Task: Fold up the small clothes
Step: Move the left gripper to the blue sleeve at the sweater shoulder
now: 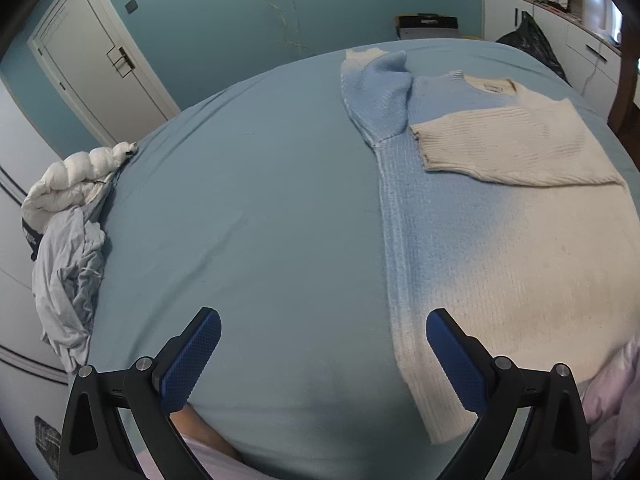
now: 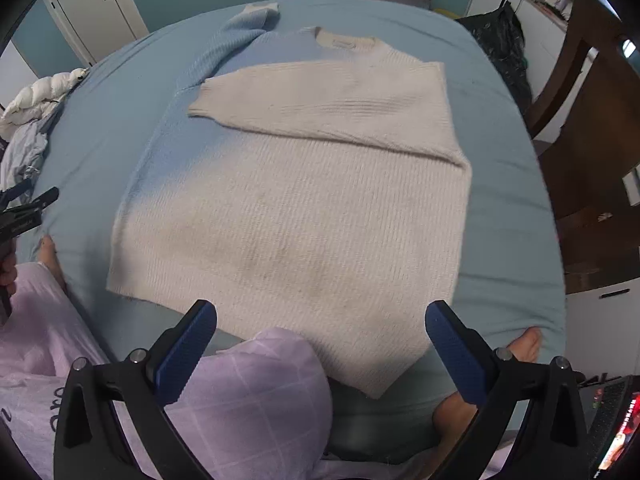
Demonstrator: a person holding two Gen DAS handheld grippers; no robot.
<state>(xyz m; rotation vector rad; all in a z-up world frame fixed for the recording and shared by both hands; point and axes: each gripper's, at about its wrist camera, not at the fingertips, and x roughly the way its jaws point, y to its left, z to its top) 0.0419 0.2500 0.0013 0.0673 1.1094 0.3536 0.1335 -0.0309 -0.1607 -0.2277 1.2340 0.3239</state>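
Blue-padded fingers of the left gripper [image 1: 323,354] sit closest in the left wrist view, spread wide w/ nothing between them, hovering over bare bed sheet [image 1: 240,208]. Just right of that gripper lies the sweater [image 1: 500,248], flat on the sheet; its blue left edge runs up past the right finger, and the right finger pad overlaps the sweater's lower left edge in the view. Can't tell if it touches the knit.

Right wrist view: the right gripper [image 2: 321,344] is also wide open and holds nothing. It hovers above the sweater's near hem, w/ the cream body [image 2: 304,232] spreading out ahead and centred between the fingers. A lilac-clad knee [image 2: 256,384] sits between the fingers, at the hem. The right sleeve [image 2: 328,104] is folded across the chest, cuff pointing left. The left sleeve [image 2: 236,36], pale blue, lies angled up towards the far left, beside the collar. The sweater fades from blue on its left side to cream on the right.

At the sheet's left edge is a pile: white puffer jacket [image 1: 76,180] and a grey garment [image 1: 68,276], well apart from the sweater. A wooden chair [image 2: 588,128] stands right of the bed. The left gripper also shows at the far left edge of the right view [image 2: 28,208].
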